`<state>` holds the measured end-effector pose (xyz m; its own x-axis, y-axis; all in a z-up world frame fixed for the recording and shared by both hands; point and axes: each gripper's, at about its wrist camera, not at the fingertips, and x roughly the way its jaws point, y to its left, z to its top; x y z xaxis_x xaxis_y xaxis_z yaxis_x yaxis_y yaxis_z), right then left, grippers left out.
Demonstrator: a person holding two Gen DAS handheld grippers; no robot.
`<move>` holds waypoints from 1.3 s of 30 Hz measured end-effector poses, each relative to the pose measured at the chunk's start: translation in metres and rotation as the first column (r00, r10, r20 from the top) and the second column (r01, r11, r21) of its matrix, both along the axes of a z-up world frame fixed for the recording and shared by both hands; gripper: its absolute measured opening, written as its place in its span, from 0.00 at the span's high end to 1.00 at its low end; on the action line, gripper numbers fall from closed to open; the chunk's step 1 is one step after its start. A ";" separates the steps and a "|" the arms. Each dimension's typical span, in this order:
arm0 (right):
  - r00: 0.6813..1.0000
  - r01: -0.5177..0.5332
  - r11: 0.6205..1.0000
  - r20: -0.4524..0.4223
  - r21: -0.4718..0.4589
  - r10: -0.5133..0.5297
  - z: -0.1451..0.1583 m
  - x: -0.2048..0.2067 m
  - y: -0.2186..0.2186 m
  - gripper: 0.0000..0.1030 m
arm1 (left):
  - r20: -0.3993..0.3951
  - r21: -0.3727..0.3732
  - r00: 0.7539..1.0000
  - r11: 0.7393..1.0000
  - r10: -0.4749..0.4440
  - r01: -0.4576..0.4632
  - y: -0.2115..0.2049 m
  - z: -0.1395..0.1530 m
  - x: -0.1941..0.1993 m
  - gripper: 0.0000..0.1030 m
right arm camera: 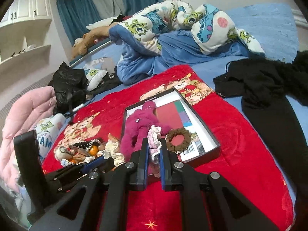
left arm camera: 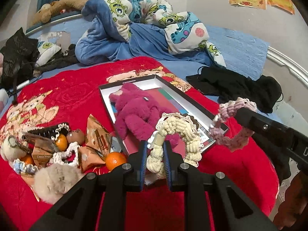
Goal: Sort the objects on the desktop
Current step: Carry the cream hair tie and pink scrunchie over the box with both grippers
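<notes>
My left gripper (left arm camera: pixel 155 144) is shut on a cream crocheted scrunchie (left arm camera: pixel 184 134), held above the near edge of a shallow box (left arm camera: pixel 107 92) on the red blanket. My right gripper (right arm camera: pixel 154 144) is shut on a pink crocheted scrunchie (right arm camera: pixel 154 136), also seen in the left wrist view (left arm camera: pixel 234 123), over the box's near right corner. The box (right arm camera: pixel 204 129) holds a magenta plush toy (left arm camera: pixel 134 109) and a brown scrunchie (right arm camera: pixel 178 138). A pile of oranges (left arm camera: pixel 114 160), snack packets (left arm camera: pixel 96 136), plush balls (left arm camera: pixel 52 181) and more scrunchies lies to the left.
The red blanket (left arm camera: pixel 67 90) lies on a bed with a blue cartoon quilt (left arm camera: pixel 144 19) behind it. Black clothes (right arm camera: pixel 259 80) lie to the right, a black bag (right arm camera: pixel 67 84) and pink duvet (right arm camera: pixel 23 115) to the left.
</notes>
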<state>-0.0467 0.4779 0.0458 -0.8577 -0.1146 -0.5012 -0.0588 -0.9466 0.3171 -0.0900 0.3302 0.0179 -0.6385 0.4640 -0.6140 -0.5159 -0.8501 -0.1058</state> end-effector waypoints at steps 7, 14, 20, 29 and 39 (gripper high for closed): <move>0.999 0.048 0.999 0.015 -0.015 -0.048 -0.010 -0.007 0.010 0.90 | -0.007 -0.010 1.000 1.000 -0.020 0.020 0.017 0.000 -0.004 0.83; 0.997 0.069 0.998 0.019 -0.003 -0.069 -0.016 -0.021 0.016 0.90 | -0.009 -0.049 1.000 0.998 -0.026 0.025 0.045 -0.005 -0.022 0.83; 0.997 0.082 0.997 0.017 0.000 -0.082 -0.022 -0.041 0.028 0.90 | 0.016 -0.060 0.999 0.998 -0.030 0.031 0.063 -0.016 -0.037 0.83; 0.995 0.094 0.994 0.044 -0.061 -0.092 -0.043 -0.067 0.051 0.90 | 0.057 -0.080 0.998 0.997 -0.017 0.021 0.079 -0.039 -0.054 0.83; 0.989 0.104 0.994 0.110 -0.025 -0.100 -0.065 -0.077 0.045 0.89 | 0.034 -0.096 0.999 0.995 0.011 -0.008 0.076 -0.050 -0.062 0.83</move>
<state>-0.1239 0.5228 -0.0188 -0.8065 -0.0460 -0.5895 -0.1902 -0.9238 0.3323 -0.1524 0.4066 -0.0322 -0.6202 0.3961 -0.6771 -0.5050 -0.8621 -0.0417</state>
